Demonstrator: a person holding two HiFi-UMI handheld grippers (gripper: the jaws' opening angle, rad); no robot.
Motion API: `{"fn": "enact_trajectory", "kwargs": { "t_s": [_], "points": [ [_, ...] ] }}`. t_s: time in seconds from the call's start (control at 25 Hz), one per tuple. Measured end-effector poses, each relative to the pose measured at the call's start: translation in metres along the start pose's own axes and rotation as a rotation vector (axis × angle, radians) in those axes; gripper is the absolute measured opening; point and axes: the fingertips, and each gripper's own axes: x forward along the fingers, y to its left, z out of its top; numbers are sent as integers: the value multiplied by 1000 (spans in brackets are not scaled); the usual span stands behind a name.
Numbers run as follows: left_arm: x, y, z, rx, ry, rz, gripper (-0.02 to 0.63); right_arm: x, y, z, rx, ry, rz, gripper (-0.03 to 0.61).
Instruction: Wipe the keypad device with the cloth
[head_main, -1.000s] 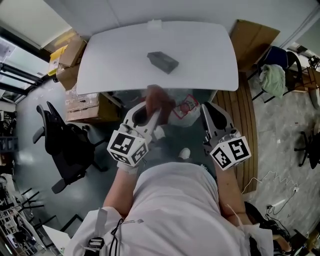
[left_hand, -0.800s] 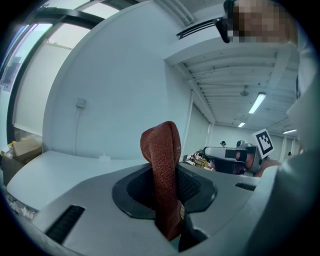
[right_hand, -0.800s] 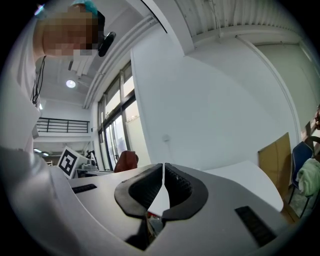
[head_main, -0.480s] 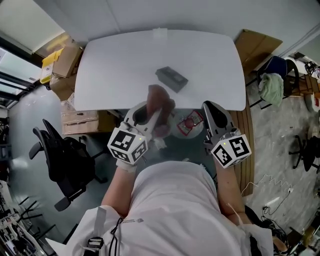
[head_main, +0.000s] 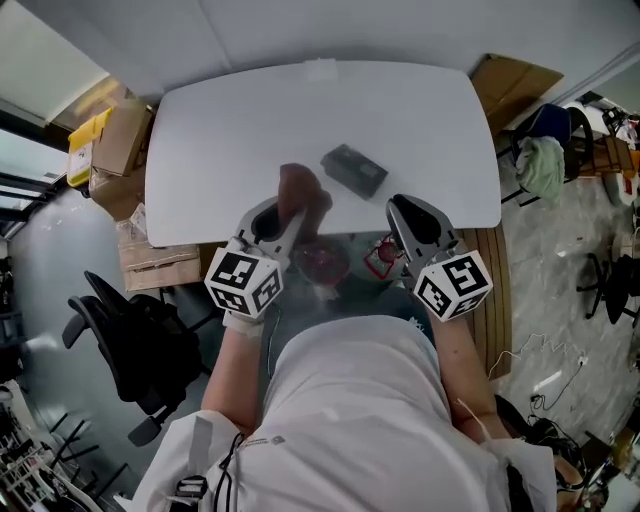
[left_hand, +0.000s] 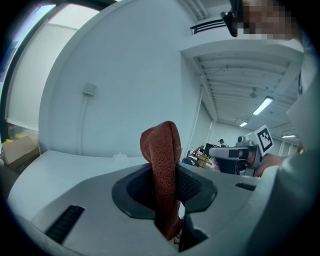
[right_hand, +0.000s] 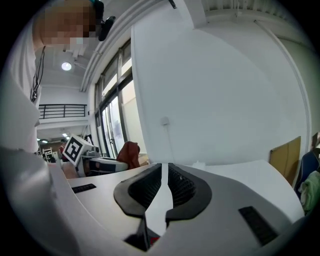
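Observation:
A dark grey keypad device (head_main: 355, 170) lies flat on the white table (head_main: 240, 130), right of its middle. My left gripper (head_main: 286, 210) is shut on a red-brown cloth (head_main: 300, 188), whose folded end sticks up past the jaws over the table's near edge, just left of the device and apart from it. In the left gripper view the cloth (left_hand: 162, 160) stands pinched between the dark pads. My right gripper (head_main: 408, 212) hangs at the near edge, below and right of the device. Its jaws are shut with nothing between them (right_hand: 163, 186).
Cardboard boxes (head_main: 110, 140) are stacked left of the table, with a black office chair (head_main: 140, 340) nearer me. A flat cardboard sheet (head_main: 515, 85) and a chair draped with green fabric (head_main: 545, 155) stand to the right. A red-and-white bag (head_main: 383, 257) lies under the table's edge.
Both grippers have come forward from below the table's near edge to over it. The cloth stays held in the left gripper and is now closer to the keypad device.

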Motion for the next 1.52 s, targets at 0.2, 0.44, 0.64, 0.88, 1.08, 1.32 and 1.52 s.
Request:
{"fn": "enact_trajectory", "kwargs": {
  "t_s": [0.2,0.44,0.64,0.88,1.08,1.32,1.52],
  "points": [
    [13,17,-14,-12,55,13,98,17,-8,-17,-3,78,42,31],
    [33,23,-22,-31,84,63,100,44,-35,-56,-75,228,108,69],
    [59,34,-34,-69,125,101,100,63,-46,-92,-69,361,205,139],
    [97,51,-36,-33,190,129,100,90,-61,-139,-114,471,215,176],
    [130,69,-40,-22,240,116,100,109,-68,-167,-132,536,210,188],
    [166,84,-60,18,344,87,100,118,-70,-193,-182,596,212,187],
    [185,93,-92,-13,434,62,100,117,-71,-204,-195,620,214,187]
  ]
}}
